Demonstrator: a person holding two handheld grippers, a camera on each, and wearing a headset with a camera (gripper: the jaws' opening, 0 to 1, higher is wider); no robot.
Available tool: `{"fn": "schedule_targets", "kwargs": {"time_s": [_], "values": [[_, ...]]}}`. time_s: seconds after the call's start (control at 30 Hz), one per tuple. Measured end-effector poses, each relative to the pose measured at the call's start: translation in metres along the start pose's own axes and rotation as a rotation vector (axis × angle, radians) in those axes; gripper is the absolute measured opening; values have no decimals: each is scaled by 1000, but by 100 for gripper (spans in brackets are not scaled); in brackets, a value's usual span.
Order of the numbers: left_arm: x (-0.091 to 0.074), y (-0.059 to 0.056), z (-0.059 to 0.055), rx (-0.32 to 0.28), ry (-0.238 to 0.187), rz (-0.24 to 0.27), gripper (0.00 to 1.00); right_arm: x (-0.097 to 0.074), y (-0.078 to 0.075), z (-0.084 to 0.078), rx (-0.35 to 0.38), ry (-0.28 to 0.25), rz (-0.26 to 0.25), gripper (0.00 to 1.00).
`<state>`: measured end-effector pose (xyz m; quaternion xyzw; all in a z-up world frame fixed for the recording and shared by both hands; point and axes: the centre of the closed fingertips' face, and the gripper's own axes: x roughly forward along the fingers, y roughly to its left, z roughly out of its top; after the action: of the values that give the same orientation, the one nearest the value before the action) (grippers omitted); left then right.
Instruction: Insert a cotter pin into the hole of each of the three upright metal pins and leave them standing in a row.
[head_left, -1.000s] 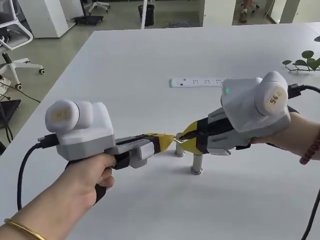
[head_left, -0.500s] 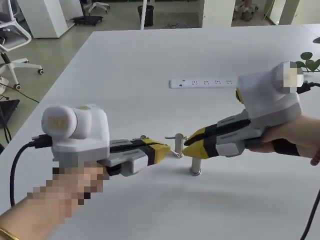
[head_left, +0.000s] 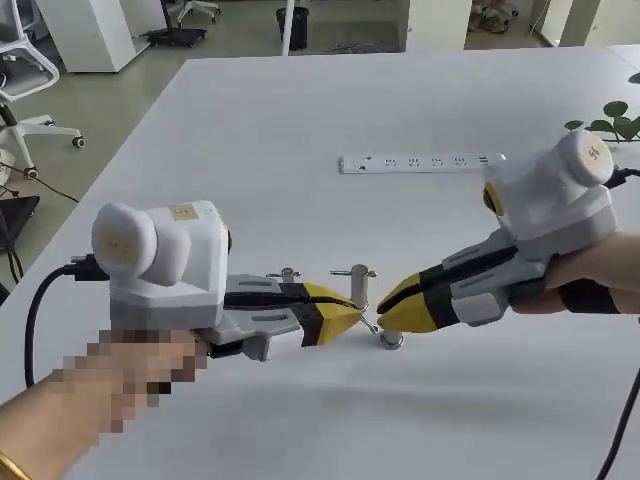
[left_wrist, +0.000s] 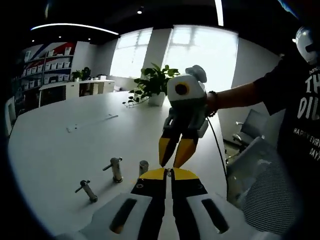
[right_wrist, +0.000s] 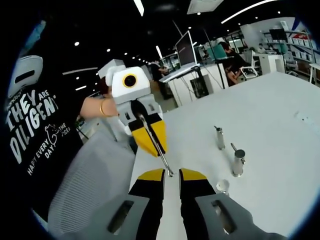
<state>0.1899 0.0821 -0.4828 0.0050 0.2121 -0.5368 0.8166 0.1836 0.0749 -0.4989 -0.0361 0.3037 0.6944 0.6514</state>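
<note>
The left gripper (head_left: 352, 315) is closed on a cotter pin (right_wrist: 159, 149), which sticks out past its yellow tips toward the right gripper (head_left: 388, 312). The two grippers meet nose to nose low over the white table (head_left: 300, 130). The right gripper's jaws stand slightly apart, with the cotter pin's free end lying in the gap between them.

In the head view, one metal pin (head_left: 288, 274) stands just beyond the left gripper's jaws. A second metal pin (head_left: 357, 278) rises just behind the point where the tips meet. Both already carry a cotter pin through the top, and the left gripper's tip covers the second one's lower shaft. The third metal pin (head_left: 390, 340) sits directly under the right gripper's tip, which hides its upper part. In the right gripper view it stands bare, just right of the jaws.

Well beyond the grippers a white power strip (head_left: 420, 161) lies on the table, and a potted plant (head_left: 610, 118) is at the far right edge. An office chair (head_left: 20, 90) stands on the floor to the left.
</note>
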Motion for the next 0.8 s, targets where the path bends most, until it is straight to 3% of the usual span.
{"fn": "schedule_targets", "kwargs": {"time_s": [0.23,0.47,0.8], "values": [[0,-12,-1,31,10,-56,1,2,11,-13,17,36,76,7],[-2,-23,3,55,12,-101,1,2,21,-14,62,17,157,8],[-2,-31,5,80,13,-142,1,5,29,-16,73,20,202,5]]}}
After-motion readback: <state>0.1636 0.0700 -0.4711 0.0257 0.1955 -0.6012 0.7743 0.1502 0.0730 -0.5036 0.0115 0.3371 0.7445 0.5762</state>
